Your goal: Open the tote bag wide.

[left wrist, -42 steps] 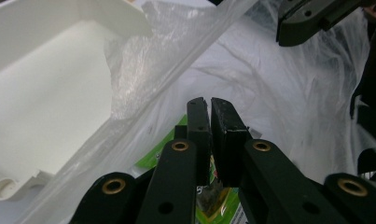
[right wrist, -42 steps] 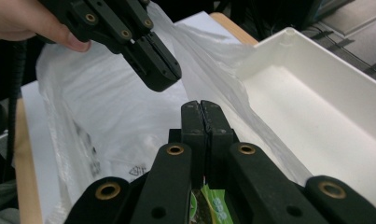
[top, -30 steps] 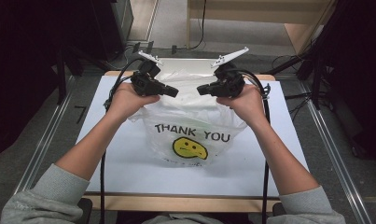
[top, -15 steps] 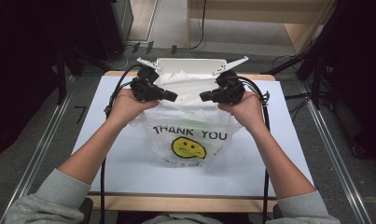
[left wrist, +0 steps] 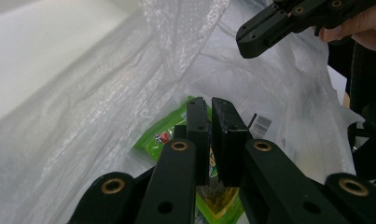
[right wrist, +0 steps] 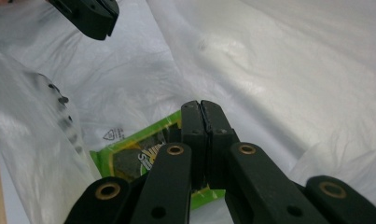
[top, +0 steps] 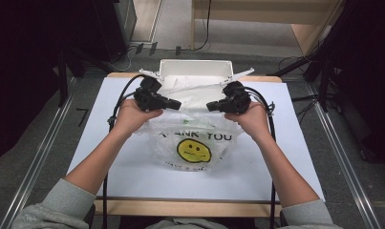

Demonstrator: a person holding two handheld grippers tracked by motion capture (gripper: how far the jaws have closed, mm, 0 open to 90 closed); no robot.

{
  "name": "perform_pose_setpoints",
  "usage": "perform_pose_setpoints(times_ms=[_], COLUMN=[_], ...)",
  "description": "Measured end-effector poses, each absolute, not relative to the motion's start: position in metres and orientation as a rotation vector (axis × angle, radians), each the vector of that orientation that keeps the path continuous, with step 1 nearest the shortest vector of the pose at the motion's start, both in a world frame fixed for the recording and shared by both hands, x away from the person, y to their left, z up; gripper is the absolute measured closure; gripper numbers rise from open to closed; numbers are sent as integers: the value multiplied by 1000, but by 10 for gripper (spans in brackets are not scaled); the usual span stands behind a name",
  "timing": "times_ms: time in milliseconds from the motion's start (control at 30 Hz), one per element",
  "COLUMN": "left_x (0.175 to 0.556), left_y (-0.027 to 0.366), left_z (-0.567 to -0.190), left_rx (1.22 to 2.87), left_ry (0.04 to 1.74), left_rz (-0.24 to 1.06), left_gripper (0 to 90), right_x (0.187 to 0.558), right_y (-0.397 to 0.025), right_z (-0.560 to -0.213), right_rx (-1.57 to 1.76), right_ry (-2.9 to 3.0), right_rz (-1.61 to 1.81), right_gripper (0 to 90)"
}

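Plastic bag (top: 192, 138) on white surface (top: 109, 157), held between left gripper (top: 173, 103) and right gripper (top: 213, 106), both pressed together; pinch on film unclear. Green packet (left wrist: 169, 128) blurred inside, beyond jaws. Wrists angled inward.

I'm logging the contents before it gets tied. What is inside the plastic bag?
Inside the plastic bag lies a green packet with a barcode label by it. Crinkled film and the gripper jaws cover the rest, so anything else inside cannot be made out.
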State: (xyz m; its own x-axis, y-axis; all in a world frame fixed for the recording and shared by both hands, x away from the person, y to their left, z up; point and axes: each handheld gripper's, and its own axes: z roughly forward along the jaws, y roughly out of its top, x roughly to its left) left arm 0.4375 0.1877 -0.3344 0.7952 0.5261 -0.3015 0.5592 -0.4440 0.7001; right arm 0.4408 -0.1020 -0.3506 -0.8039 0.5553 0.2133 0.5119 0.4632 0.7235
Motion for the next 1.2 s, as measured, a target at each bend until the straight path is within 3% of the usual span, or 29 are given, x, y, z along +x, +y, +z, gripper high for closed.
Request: perform_pose_setpoints(times_ms=[1200], left_x=[426], left_y=[200], left_z=[-407], left_rx=[2142], left_ry=[906], left_rz=[-113], left_gripper=[862], right_x=[427], right_y=[-112], right_z=[-420], right_rx=[1101], right_ry=[2672], right_rz=[1208], right_gripper=[900])
